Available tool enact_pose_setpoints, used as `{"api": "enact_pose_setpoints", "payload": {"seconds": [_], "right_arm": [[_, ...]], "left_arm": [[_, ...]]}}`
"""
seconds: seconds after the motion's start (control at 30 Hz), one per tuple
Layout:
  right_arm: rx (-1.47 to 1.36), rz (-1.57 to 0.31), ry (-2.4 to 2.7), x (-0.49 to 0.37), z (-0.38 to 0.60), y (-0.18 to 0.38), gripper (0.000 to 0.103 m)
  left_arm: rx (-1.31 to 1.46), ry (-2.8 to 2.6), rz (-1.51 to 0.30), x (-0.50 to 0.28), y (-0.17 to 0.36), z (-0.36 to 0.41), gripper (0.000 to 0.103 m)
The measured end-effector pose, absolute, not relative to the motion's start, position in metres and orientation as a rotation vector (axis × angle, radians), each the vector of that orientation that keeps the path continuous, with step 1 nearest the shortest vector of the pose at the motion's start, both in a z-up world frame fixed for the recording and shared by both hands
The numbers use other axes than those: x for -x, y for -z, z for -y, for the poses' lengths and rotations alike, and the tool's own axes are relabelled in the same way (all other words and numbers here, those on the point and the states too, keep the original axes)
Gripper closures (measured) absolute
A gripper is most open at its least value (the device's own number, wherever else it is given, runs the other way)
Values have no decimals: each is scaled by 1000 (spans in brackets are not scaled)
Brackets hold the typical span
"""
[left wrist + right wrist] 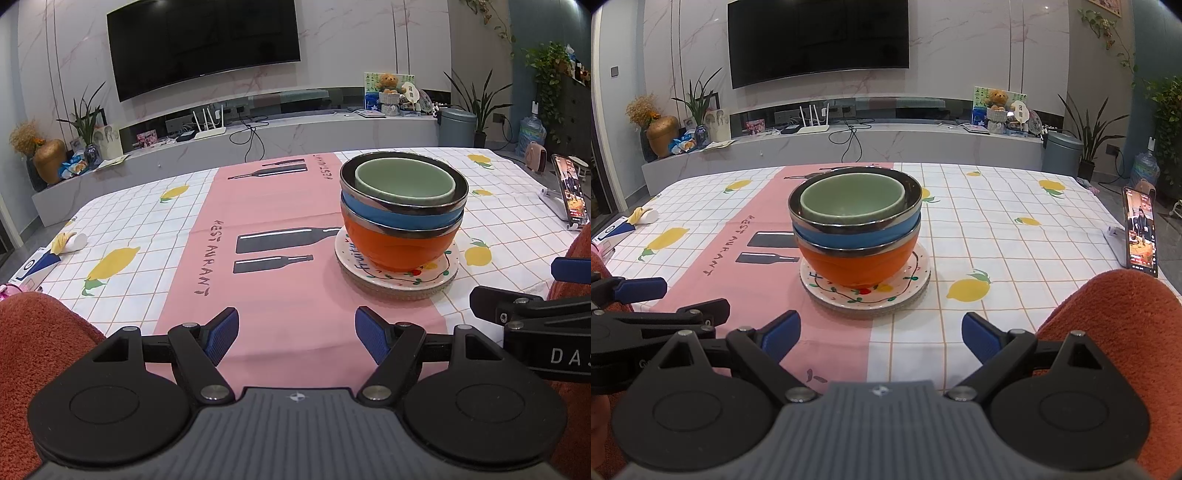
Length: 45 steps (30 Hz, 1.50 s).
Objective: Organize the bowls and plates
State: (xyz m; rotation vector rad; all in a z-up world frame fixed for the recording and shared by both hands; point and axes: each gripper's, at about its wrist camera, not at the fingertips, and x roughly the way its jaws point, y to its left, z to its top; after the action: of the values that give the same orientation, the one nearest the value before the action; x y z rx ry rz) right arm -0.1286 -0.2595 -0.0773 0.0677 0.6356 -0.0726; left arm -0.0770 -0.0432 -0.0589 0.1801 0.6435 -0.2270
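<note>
Stacking order, bottom to top: plates, then three nested bowls. The orange bowl [858, 267] sits lowest, the blue bowl [857, 233] nests in it, and the green bowl [852, 201] rests in the blue one's steel-lined mouth. All three stand upright, openings facing up; being round, they show no long axis. Beneath them I count one decorated plate [912, 275] with a vine-and-berry border, lying flat on at least one plainer plate [886, 309] whose edge shows below it; the exact plate count cannot be read.

My right gripper [881, 334] has its jaws spread wide and empty, and the stack stands straight ahead of them, apart, centred on the gap. My left gripper [295, 334] is likewise spread wide and holds nothing; from it the stack lies ahead and to the right of the jaws.

The stack rests on the pink runner [280, 236] of the tablecloth [997, 221], just beside the pink-white seam.

View differences: the left wrist view shows lettering on the decorated plate's left rim, hidden in the right wrist view. Each view shows the other gripper at its edge. A phone on a stand [1141, 232] lies far right of both jaws, its lit screen facing the right wrist view.
</note>
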Motion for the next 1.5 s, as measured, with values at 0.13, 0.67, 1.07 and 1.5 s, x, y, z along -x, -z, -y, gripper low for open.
{"api": "enact_pose_setpoints", "payload": {"seconds": [0.13,0.67,1.07,1.5], "right_arm": [[-69,-637,72,128,259,78,11],[-68,-641,68,128,258,80,11],[-69,-642,68,128,258,81,11],[-70,-643,67,128,258,81,11]], "left_arm": [[-181,228,-641,77,59,43,18],[-176,231,-641,77,59,44,18],[-177,232,-641,77,59,44,18],[-178,239,-626,78,56,44,18]]}}
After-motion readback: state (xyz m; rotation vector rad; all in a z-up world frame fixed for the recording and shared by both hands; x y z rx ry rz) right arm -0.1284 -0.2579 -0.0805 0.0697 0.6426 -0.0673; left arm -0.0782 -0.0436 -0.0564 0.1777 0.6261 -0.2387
